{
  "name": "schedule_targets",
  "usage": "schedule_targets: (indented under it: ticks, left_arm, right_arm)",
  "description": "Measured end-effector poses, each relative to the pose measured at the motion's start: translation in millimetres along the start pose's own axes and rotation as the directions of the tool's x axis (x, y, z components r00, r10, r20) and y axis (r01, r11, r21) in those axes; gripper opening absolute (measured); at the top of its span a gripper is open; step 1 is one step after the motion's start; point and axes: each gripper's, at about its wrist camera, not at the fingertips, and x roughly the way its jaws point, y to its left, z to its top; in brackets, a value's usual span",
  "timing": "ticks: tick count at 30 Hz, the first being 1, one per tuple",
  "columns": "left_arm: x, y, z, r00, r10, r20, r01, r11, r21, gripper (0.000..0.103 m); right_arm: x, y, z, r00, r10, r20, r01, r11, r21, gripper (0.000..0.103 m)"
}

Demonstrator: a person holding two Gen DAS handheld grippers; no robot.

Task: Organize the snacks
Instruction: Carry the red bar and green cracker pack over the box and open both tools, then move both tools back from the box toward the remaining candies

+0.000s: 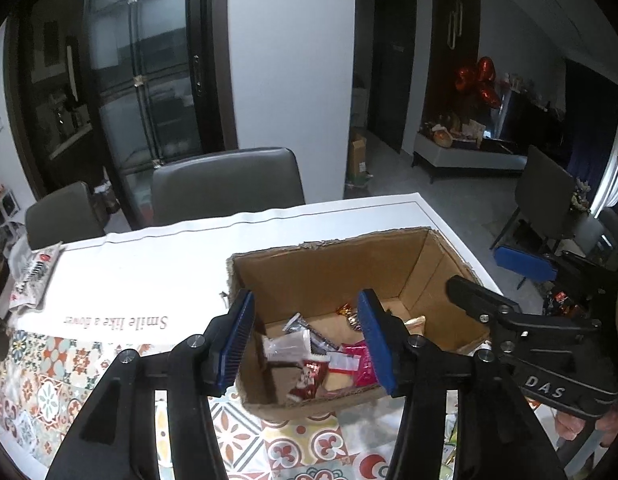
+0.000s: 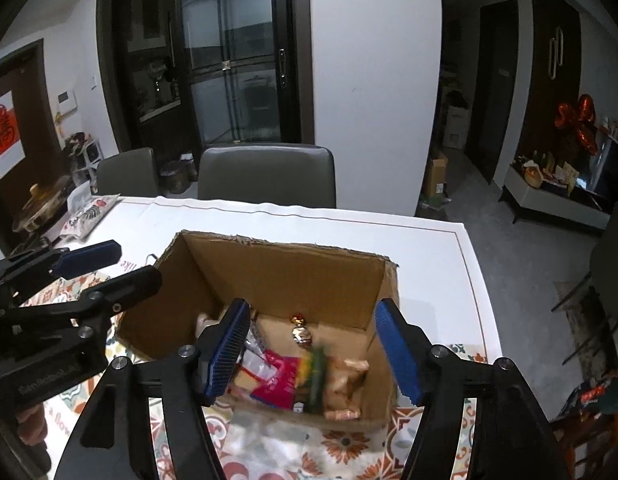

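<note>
Left wrist view: the left gripper hangs over the box, jaws wide and empty. Snacks lie on the box floor, below and between its pads. The right gripper shows beside the box, its spread unclear here.

Right wrist view: the right gripper gapes wide and empty above the box; snacks lie between its fingers, a green packet blurred. The left gripper sits left of the box, parted.
</note>
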Motion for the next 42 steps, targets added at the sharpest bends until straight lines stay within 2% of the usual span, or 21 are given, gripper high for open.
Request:
schedule_targets:
  ticks: [5,14,18,28,37,42]
  left_arm:
    - [-16.7,-8.8,-12.3,1.000,0.016,0.024,-0.016,1.000,0.010,0.054]
    - [-43.4,-34.9,-40.8,0.998,-0.031,0.059,0.029,0.999,0.031,0.056]
    - [-49.3,-49.7,-60.3,0.997,-0.051,0.055,0.049,0.998,0.048,0.056]
    - [-39.4,-82.6,-111.8,0.990,-0.135,-0.038,0.137,0.989,0.059,0.056]
    - [-16.4,-109.8,-162.2,0.971,-0.184,-0.152,0.193,0.980,0.041,0.055]
    - [-1.0,-121.5,-185.2,0.955,-0.205,-0.212,0.216,0.976,0.028,0.050]
  right_arm:
    - [-22.9,-4.8,-13.2,0.999,-0.030,0.040,0.029,0.999,0.013,0.066]
    - [-66.5,-10.6,-41.9,0.991,-0.074,0.111,0.075,0.997,-0.001,0.066]
    - [-79.5,-19.1,-61.6,0.991,-0.071,0.110,0.069,0.997,0.019,0.066]
    - [-82.8,-36.8,-121.9,0.998,-0.064,0.025,0.063,0.997,0.043,0.066]
    - [-71.0,-50.4,-179.4,0.994,-0.075,-0.079,0.079,0.995,0.056,0.066]
    - [-64.3,-59.9,-206.5,0.989,-0.076,-0.131,0.087,0.993,0.080,0.065]
